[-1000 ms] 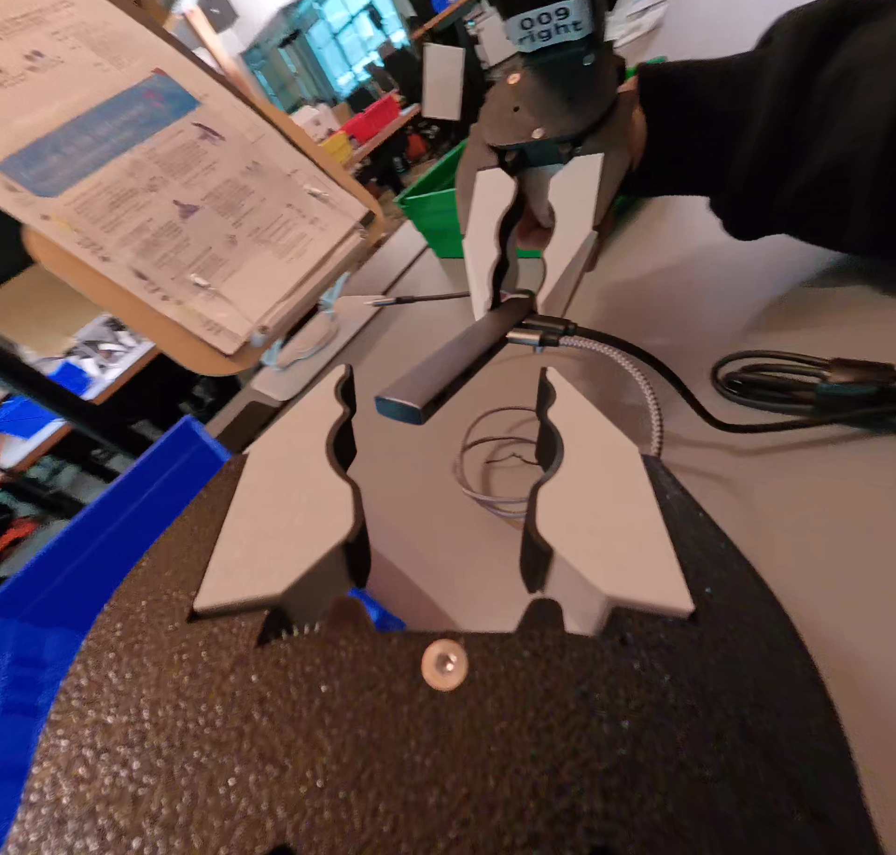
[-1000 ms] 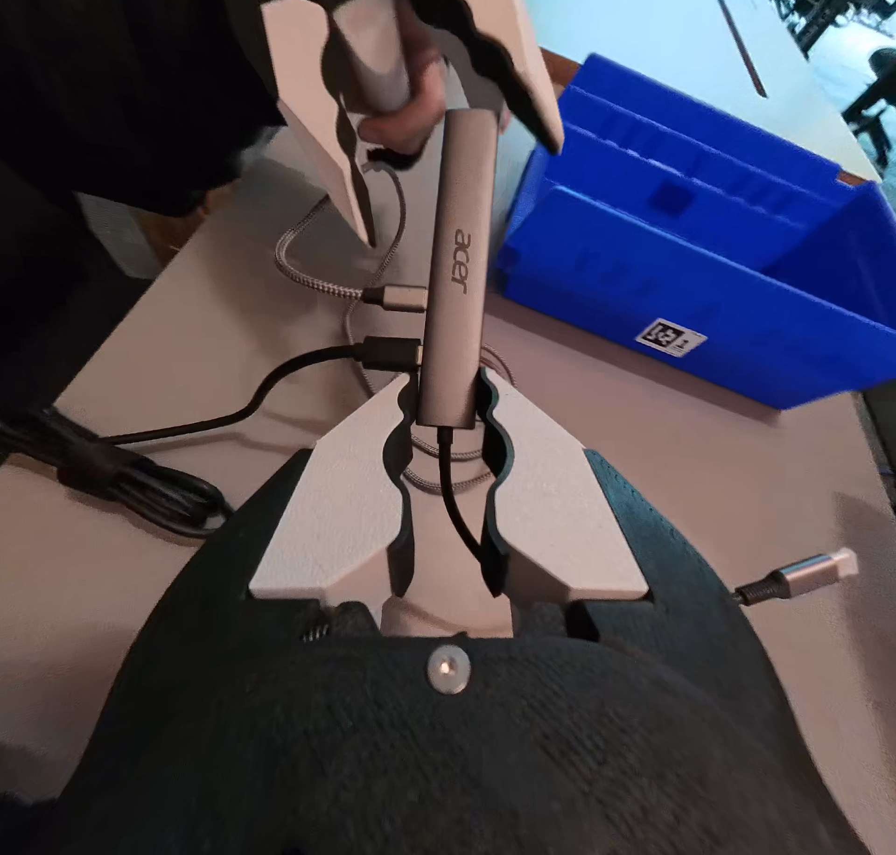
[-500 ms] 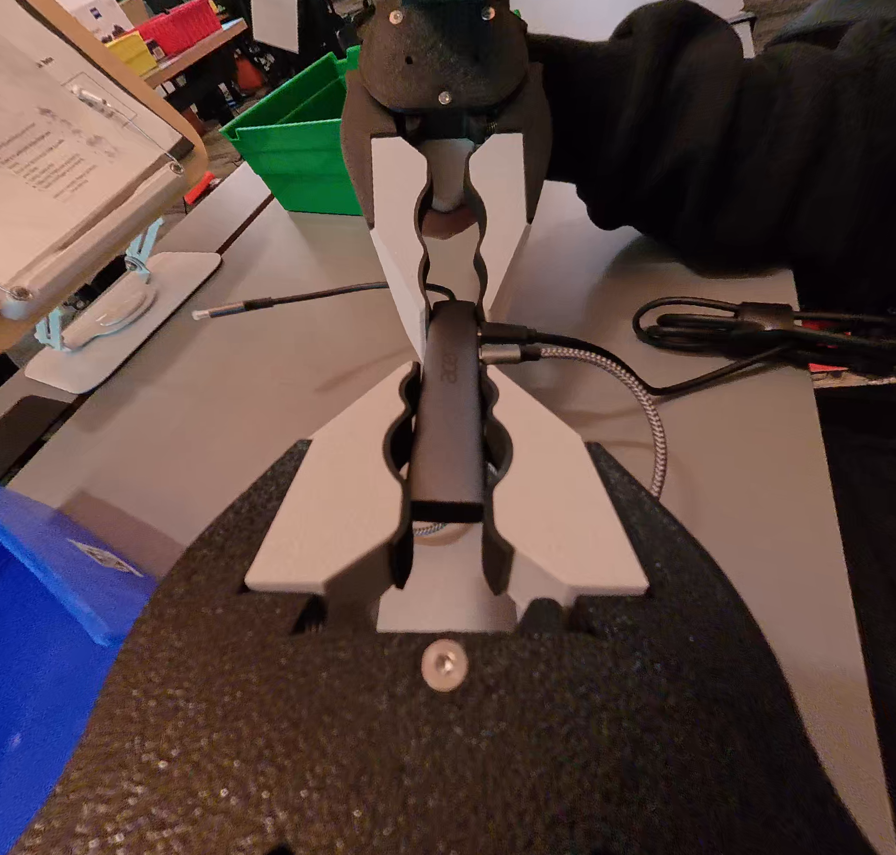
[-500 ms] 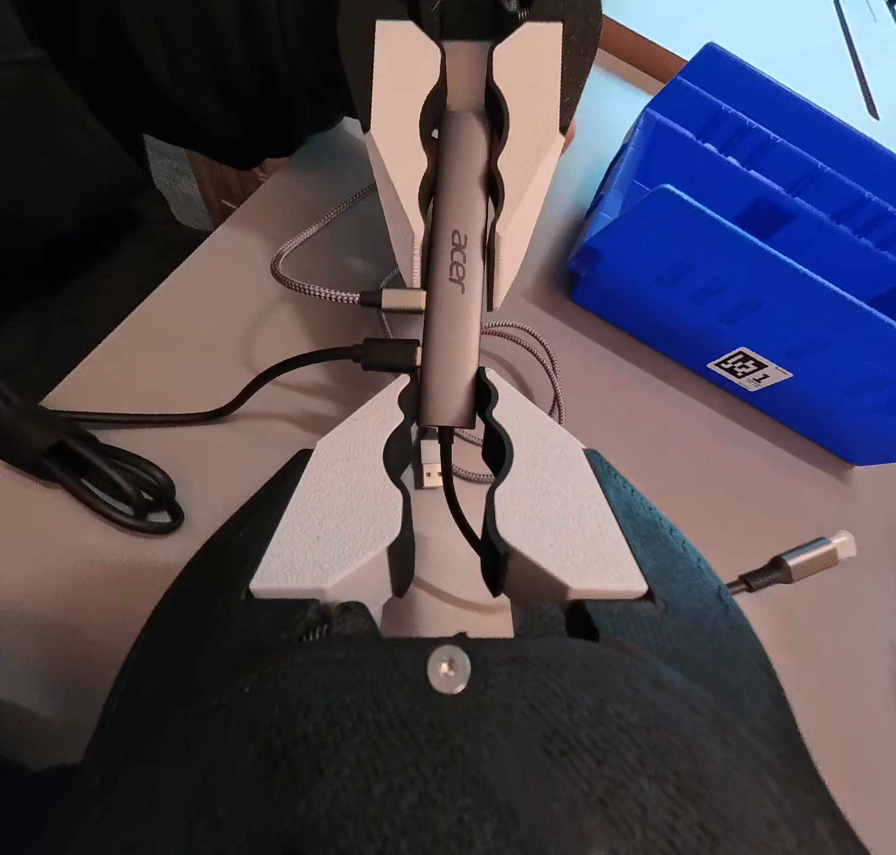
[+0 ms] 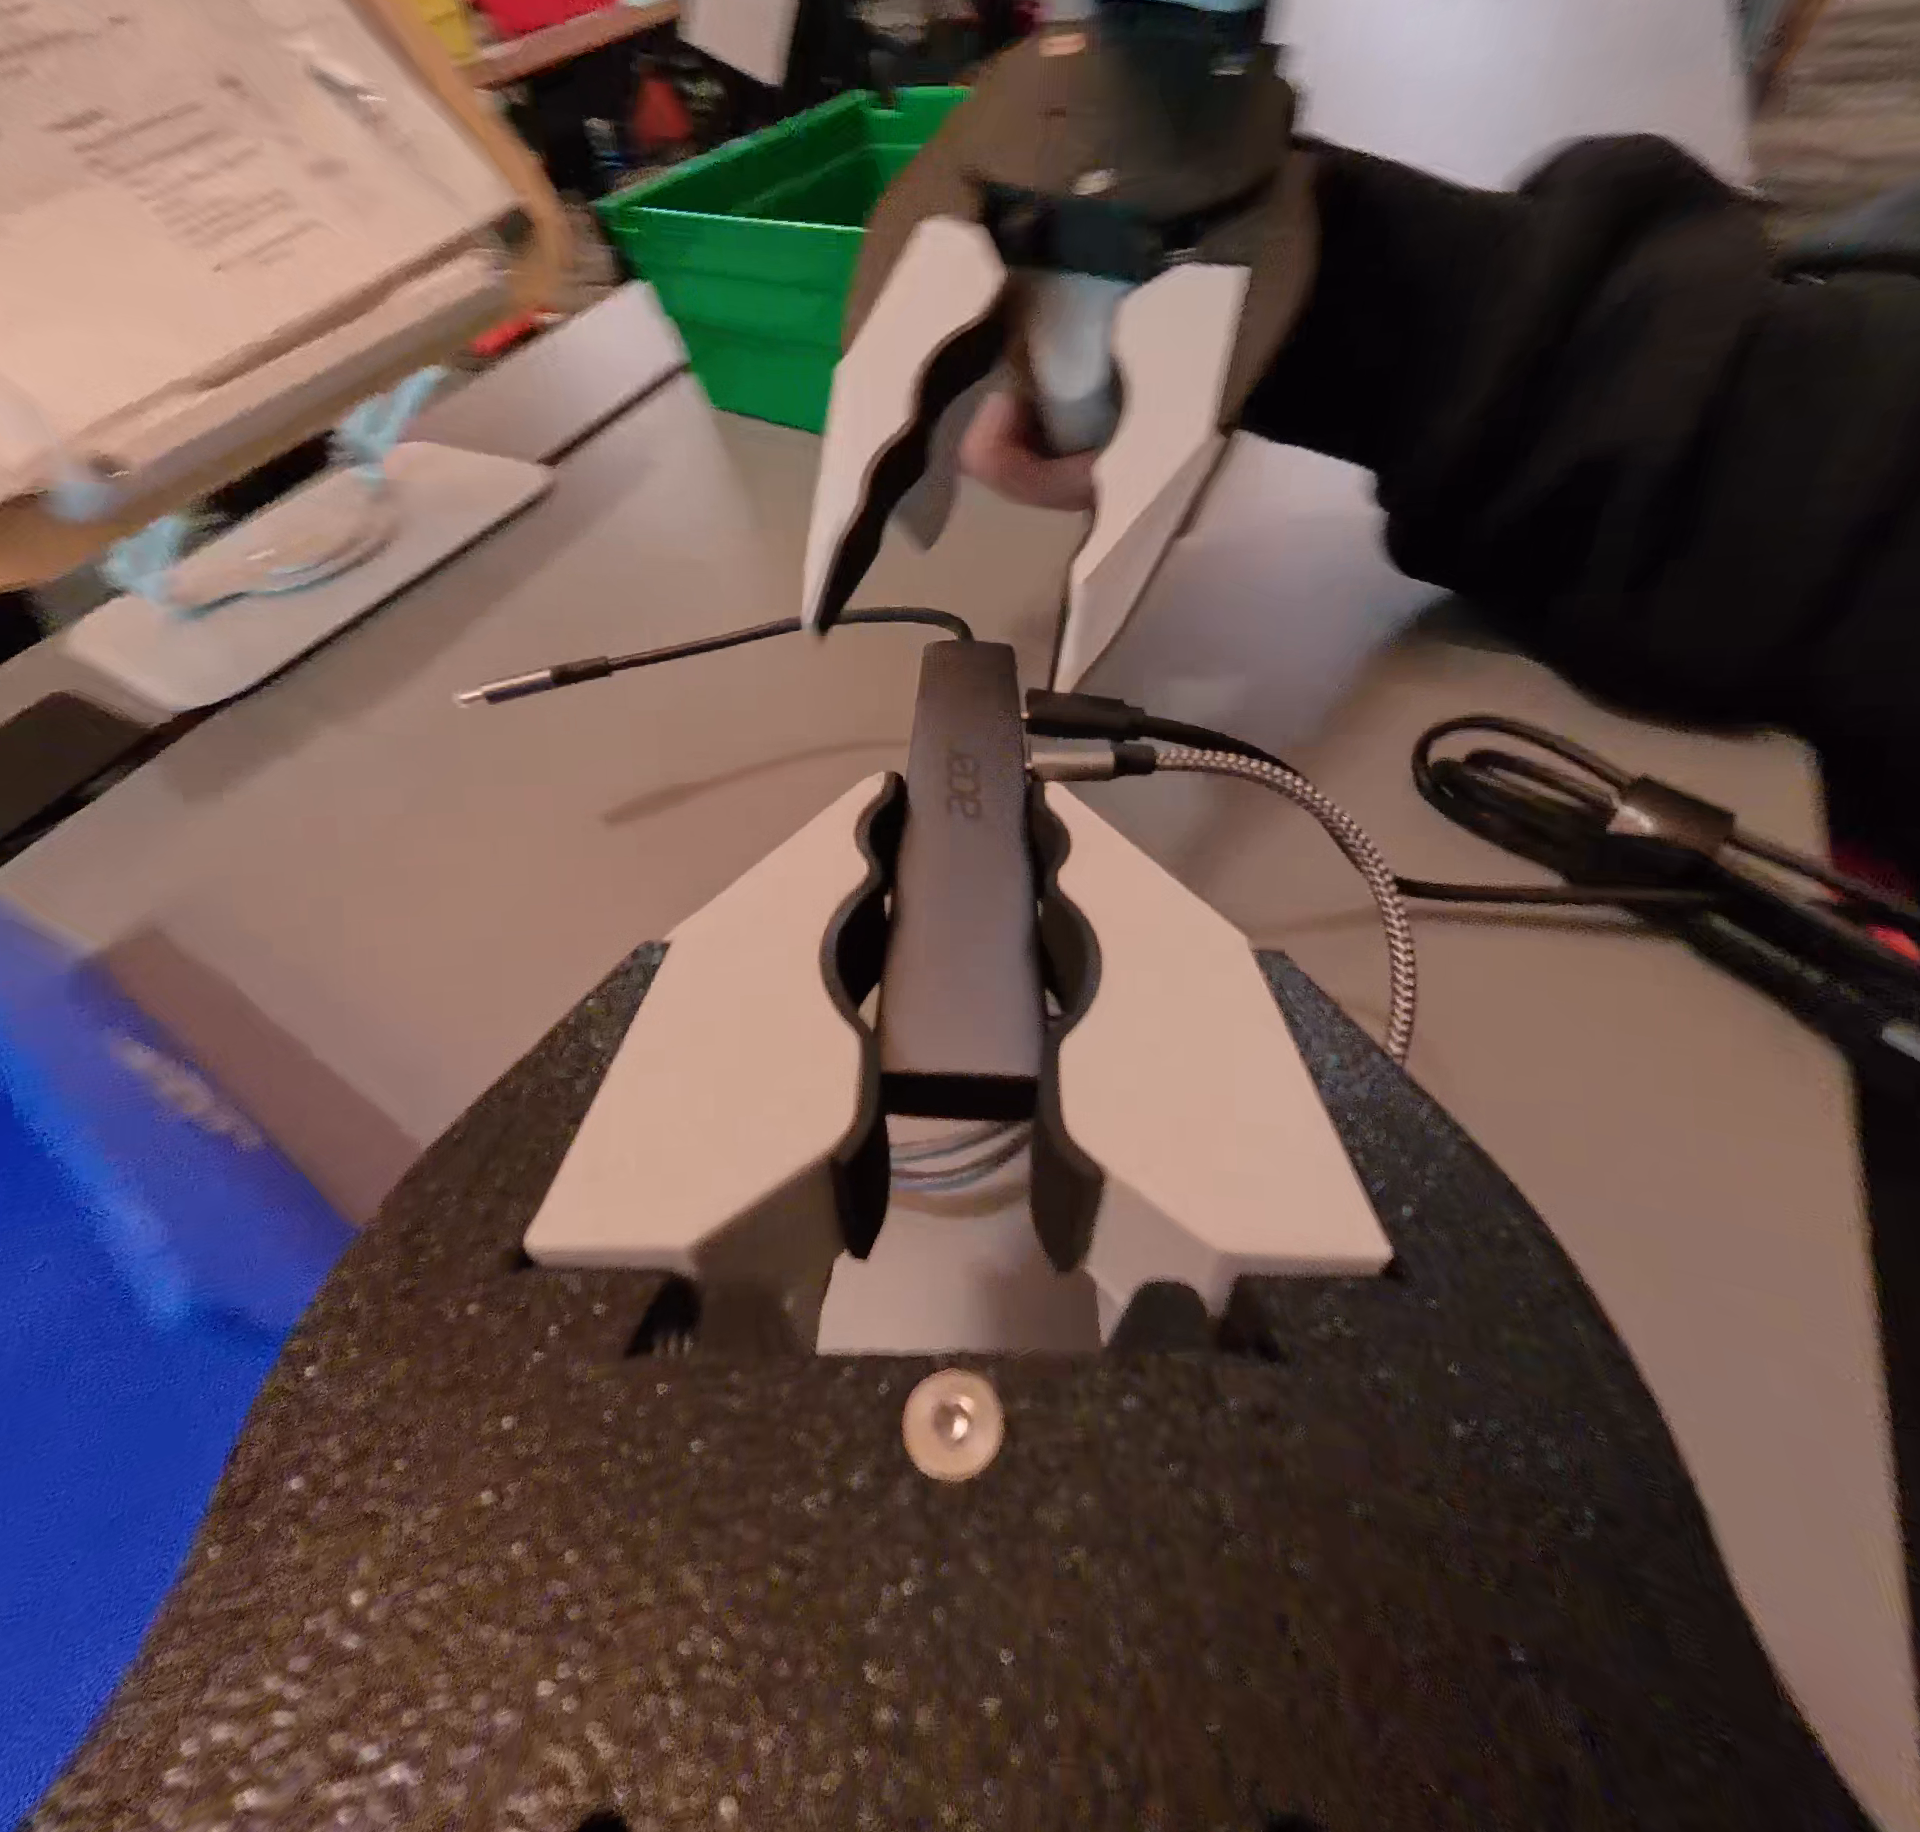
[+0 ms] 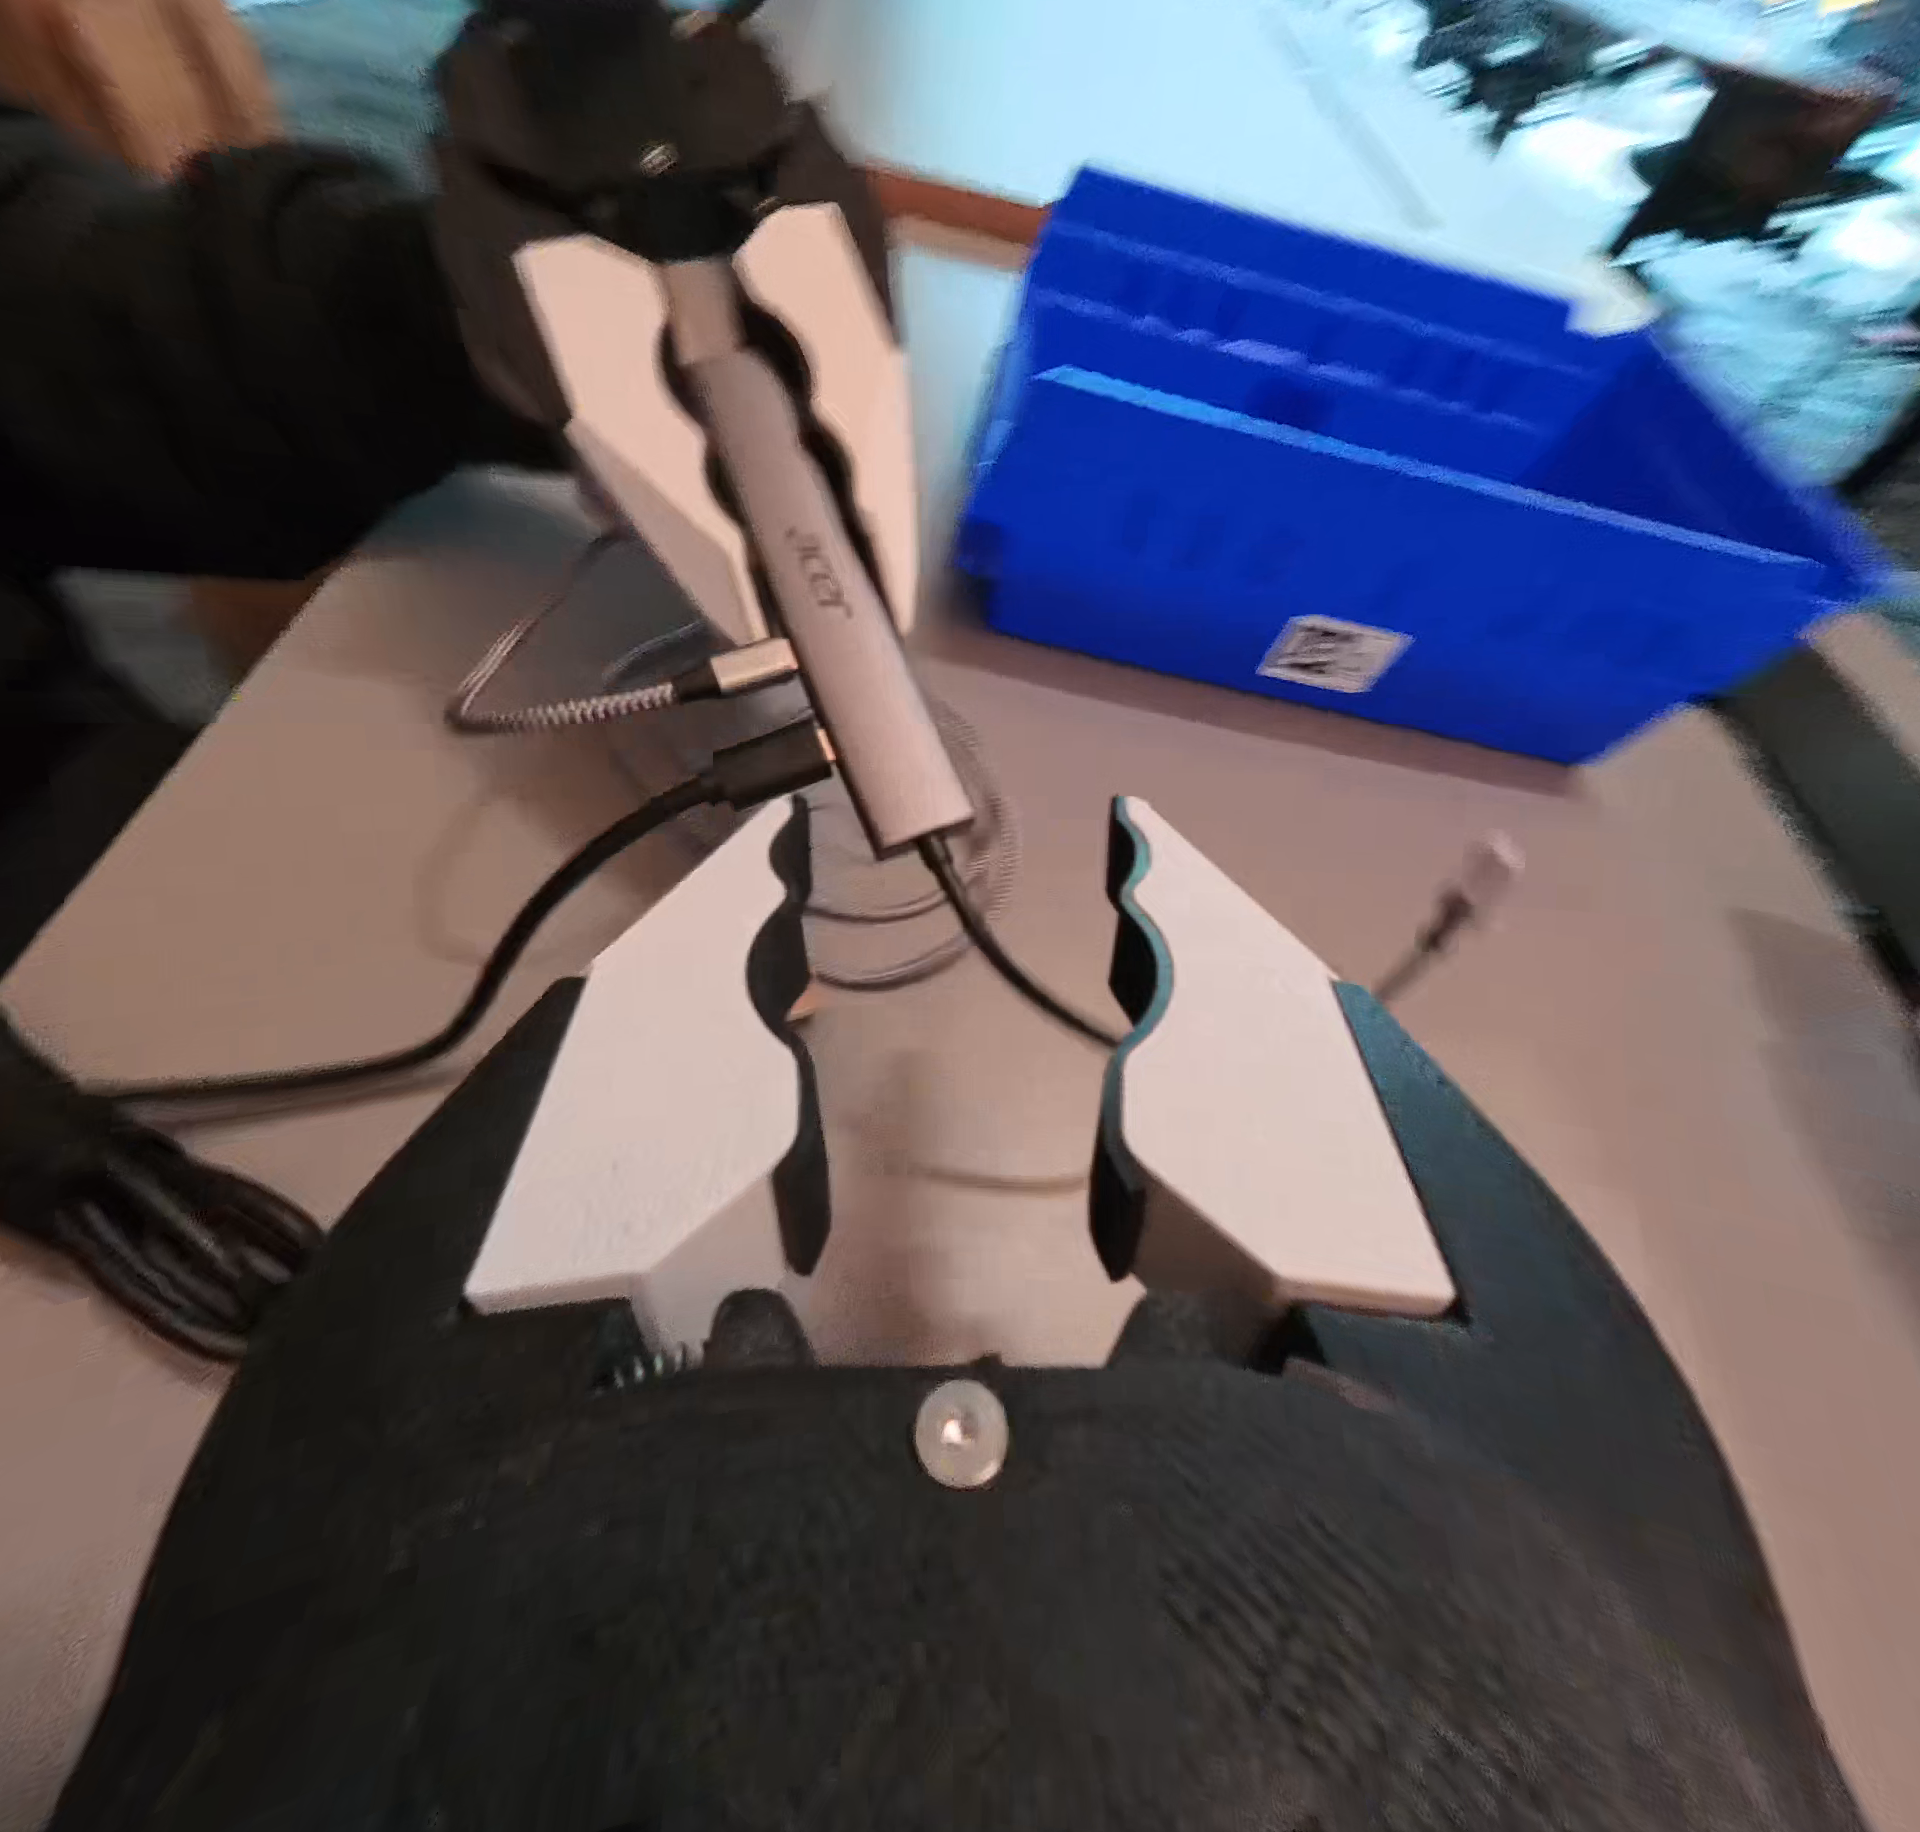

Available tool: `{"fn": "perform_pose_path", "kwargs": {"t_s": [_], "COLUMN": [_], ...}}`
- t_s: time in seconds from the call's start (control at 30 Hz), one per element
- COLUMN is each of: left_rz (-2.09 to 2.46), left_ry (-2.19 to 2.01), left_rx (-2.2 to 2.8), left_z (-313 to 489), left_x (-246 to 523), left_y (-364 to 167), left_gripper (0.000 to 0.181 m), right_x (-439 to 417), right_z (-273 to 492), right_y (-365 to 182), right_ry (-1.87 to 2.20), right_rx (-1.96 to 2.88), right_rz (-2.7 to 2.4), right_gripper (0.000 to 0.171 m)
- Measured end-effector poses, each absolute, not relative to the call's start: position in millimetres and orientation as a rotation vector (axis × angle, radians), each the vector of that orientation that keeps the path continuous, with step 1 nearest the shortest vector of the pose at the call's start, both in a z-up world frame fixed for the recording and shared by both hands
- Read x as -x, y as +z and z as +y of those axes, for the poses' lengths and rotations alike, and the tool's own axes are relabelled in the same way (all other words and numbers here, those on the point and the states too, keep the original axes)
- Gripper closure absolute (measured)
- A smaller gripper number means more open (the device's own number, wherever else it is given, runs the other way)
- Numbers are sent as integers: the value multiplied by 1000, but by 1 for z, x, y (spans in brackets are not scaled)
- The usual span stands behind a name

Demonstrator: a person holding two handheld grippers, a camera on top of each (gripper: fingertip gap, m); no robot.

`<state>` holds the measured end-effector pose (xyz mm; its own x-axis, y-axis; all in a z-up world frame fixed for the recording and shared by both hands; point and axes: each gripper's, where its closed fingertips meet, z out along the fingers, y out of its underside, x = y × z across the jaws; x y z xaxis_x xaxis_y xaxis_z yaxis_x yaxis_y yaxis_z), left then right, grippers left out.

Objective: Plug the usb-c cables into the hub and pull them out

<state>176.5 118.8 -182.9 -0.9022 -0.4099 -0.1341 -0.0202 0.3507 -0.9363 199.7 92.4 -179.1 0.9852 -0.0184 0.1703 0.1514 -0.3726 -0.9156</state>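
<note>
The left gripper (image 5: 961, 826) pinches the grey hub (image 5: 961, 909) above the table (image 5: 416, 847). Two cables, a black cable (image 5: 1091, 714) and a braided cable (image 5: 1101, 762), sit plugged in its side. The right gripper (image 6: 961, 826) stands spread, holding nothing.

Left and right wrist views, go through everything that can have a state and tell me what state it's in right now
hub: clamped in the left gripper, held off the table
left gripper: shut on the hub
right gripper: open, empty
black cable: plugged into the hub's side
braided cable: plugged in beside it
hub's own cable plug: free, unplugged
blue bin: open-topped
</note>
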Motion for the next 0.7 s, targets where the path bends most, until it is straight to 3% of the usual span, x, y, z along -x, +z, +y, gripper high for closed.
{"fn": "perform_pose_path", "kwargs": {"t_s": [0.07, 0.13, 0.2, 0.3, 0.7], "left_rz": [2145, 1909, 1685, 1531, 1484], "left_ry": [-1537, -1493, -1502, -1497, -1511], "left_rx": [536, 749, 914, 963, 945], "left_z": [132, 156, 175, 180, 165], "left_x": [-197, -224, -236, -237, -230], "left_y": [-176, -163, -152, -145, -146], "left_gripper": [160, 160, 160, 160, 160], "right_x": [-216, -222, -218, -216, -212], "right_z": [86, 88, 103, 134, 149], "right_y": [-153, -126, -112, -111, -137], "right_ry": [-305, -400, -436, -495, -610], "right_rx": [1834, 1715, 1644, 1571, 1607], "right_rz": [40, 131, 200, 287, 283], "right_gripper": [99, 101, 121, 133, 155]}}
